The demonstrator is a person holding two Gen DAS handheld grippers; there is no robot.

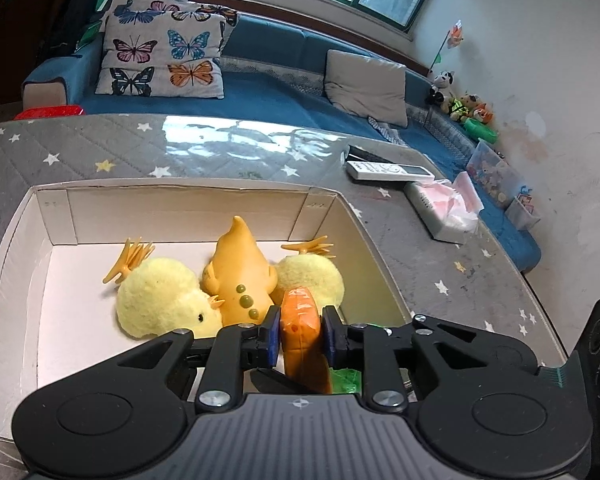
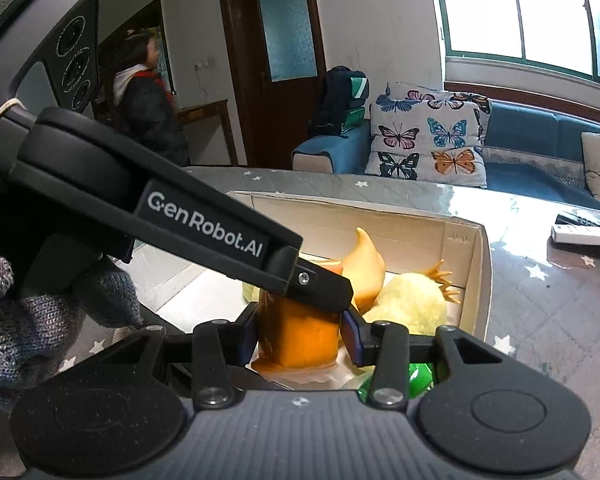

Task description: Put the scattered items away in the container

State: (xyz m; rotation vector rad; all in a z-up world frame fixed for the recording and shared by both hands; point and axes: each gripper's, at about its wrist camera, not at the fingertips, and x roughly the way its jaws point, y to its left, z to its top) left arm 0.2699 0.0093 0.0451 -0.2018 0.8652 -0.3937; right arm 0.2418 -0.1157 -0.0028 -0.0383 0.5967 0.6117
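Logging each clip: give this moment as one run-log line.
left tool: shut on orange packet | right tool: around same packet | position: over cardboard box | inside: two yellow plush chicks, orange rubber toy

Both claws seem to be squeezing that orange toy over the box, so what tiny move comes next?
Probably open the left gripper: the orange toy already sits over the white box beside the fluffy chicks, and the right gripper grips it too.

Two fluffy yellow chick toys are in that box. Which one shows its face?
The left one in the left wrist view: its black eye and small orange beak show, beside the smooth orange toy. The other fluffy chick, behind the gripped orange item, shows only fluff and feet.
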